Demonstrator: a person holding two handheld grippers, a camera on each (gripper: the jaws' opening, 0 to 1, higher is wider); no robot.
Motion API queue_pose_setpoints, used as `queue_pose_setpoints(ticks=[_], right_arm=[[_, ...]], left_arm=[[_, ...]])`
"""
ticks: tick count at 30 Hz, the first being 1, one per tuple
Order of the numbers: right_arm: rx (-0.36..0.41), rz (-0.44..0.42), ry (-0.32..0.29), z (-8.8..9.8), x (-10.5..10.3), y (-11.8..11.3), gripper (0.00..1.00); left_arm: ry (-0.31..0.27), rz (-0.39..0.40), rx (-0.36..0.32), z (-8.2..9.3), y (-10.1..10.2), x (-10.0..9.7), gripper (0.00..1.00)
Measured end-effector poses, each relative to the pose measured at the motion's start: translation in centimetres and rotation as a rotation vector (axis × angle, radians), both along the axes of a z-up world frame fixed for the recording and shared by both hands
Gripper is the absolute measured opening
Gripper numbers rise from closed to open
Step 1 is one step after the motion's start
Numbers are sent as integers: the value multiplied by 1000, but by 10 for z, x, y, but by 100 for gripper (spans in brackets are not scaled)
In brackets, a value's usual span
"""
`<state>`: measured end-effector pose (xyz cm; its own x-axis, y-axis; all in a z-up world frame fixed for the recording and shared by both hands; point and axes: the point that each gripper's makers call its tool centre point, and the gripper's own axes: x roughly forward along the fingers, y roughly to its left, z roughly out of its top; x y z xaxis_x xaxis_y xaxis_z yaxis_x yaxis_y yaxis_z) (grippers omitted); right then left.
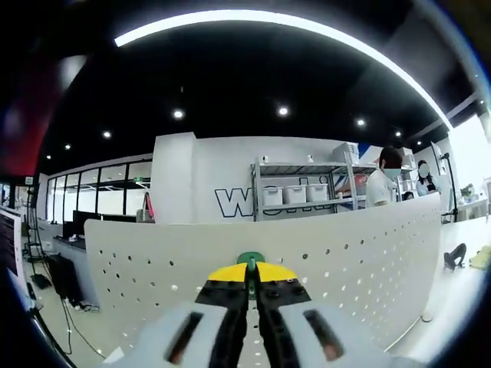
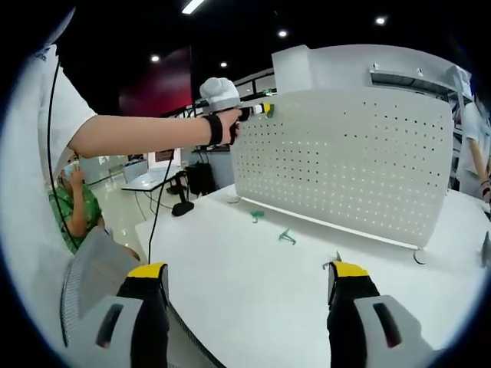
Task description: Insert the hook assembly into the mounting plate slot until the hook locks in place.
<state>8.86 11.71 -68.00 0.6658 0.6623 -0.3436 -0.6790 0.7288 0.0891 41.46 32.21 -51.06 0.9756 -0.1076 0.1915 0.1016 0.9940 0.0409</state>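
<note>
The left gripper (image 1: 251, 285), jaws closed on a green hook (image 1: 250, 259), holds it at the top edge of the pegboard (image 1: 353, 253), probably lining it up with a hole. The right gripper (image 2: 249, 287) hangs open over the table (image 2: 253, 284), near 2 spare hooks (image 2: 286, 237) before the board.

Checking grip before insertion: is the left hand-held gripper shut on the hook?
Shut on the green hook: the left hand-held gripper has jaws pressed together around it.
</note>
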Motion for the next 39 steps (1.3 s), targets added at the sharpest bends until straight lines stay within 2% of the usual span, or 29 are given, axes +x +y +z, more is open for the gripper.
queue_pose_setpoints(ticks=[2, 6, 8, 9, 10, 12, 17, 18, 21, 23, 24, 25, 26, 39], right_arm=[[2, -2, 0, 1, 0, -1, 87], [3, -9, 2, 0, -1, -4, 87], [2, -14, 6, -1, 0, -6, 87], [4, -14, 4, -1, 0, -5, 87], [7, -14, 4, 0, 0, -5, 87], [7, -15, 3, 0, 0, -5, 87], [7, -13, 6, -1, 1, -4, 86], [8, -14, 7, -1, 1, -3, 86], [9, -12, 9, -2, 2, -3, 86], [9, -10, 12, -2, 3, -3, 86], [9, -8, 13, -2, 3, -2, 86], [8, -8, 12, -2, 3, -2, 86], [6, -8, 12, -2, 3, -3, 86], [13, -6, 12, -2, 3, -1, 85]], left_arm=[[-1, -5, -26, -1, 0, 1, 2], [7, 13, 23, -4, -1, 3, 3], [14, 4, -10, -6, -1, 4, 3], [29, 12, 3, -10, -1, 6, 3], [18, 12, 19, -9, -1, 7, 3], [22, 15, -22, -10, -2, 5, 3], [19, 19, -5, -10, -6, 1, 3], [20, 21, 5, -10, -6, 1, 3], [50, 55, 171, -10, -11, 0, 3], [47, 50, 140, -9, -13, 1, 3], [99, 41, 58, -18, -8, 5, 3], [68, 32, 30, -12, -9, 5, 2], [72, 39, 56, -12, -6, 6, 2], [67, 21, 52, -12, -4, 8, 4]])
